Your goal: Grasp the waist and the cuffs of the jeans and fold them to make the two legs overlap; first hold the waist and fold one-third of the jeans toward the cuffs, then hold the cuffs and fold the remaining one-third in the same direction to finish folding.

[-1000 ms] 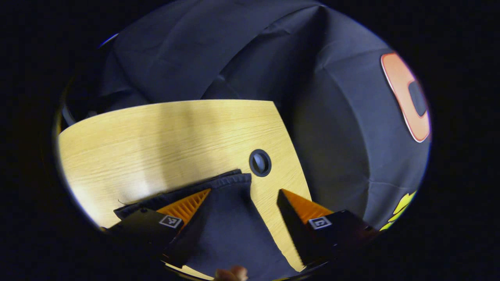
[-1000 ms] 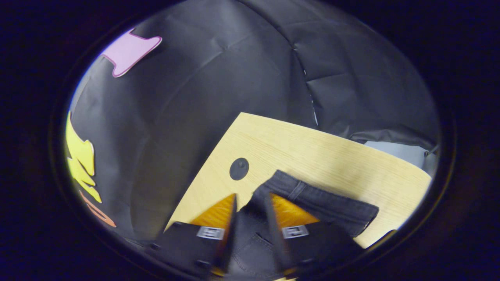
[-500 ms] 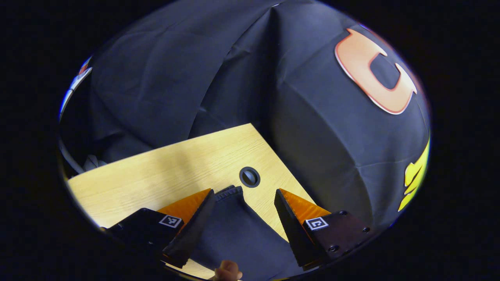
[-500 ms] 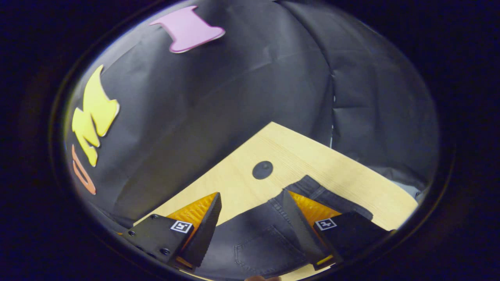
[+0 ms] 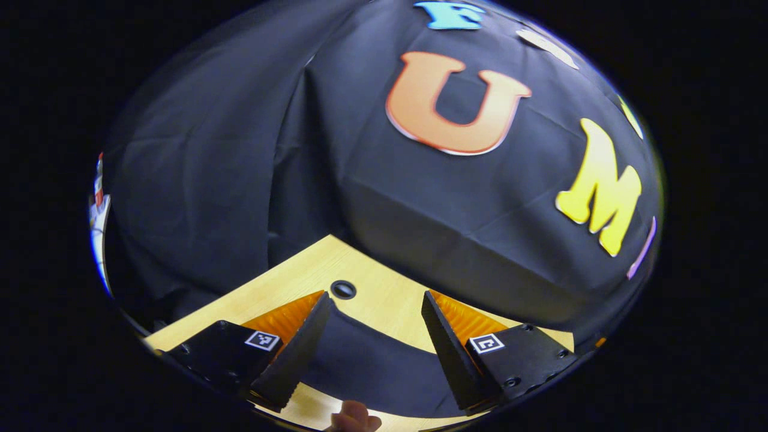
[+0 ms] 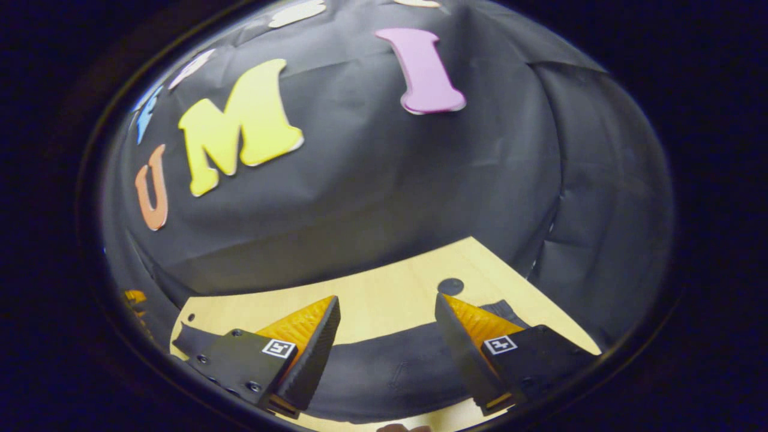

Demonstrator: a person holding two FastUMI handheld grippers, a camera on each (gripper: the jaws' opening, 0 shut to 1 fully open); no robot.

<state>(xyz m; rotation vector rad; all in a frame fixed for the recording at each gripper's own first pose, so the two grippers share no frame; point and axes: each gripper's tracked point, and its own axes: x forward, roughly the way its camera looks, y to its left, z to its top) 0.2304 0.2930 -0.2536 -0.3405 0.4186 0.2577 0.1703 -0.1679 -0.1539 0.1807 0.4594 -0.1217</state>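
in the left gripper view the left gripper [image 5: 375, 300] has its jaws wide apart, nothing clamped between them. the jeans [image 5: 372, 366] lie flat on the table [image 5: 384, 300] as a dark band that runs under and between the two fingers; the band's ends are covered by the finger bodies and cut off at the lower edge, so neither waist nor cuffs can be told here. a fingertip [image 5: 355, 415] of the person's hand pokes in at the very bottom, mostly cut off. just beyond the left finger a round cable hole [image 5: 343, 290] sits in the pale wood, and behind the table rises the black cloth wall [image 5: 240, 150].

in the right gripper view the right gripper [image 6: 387, 303] also stands with jaws spread and empty. the jeans [image 6: 390, 372] stretch across the table [image 6: 390, 300] between and below its fingers — faint pocket stitching shows, hard to make out. a bit of denim peeks past the right finger near a second round hole [image 6: 450, 286]. the cloth's far left end is half hidden behind the left finger.
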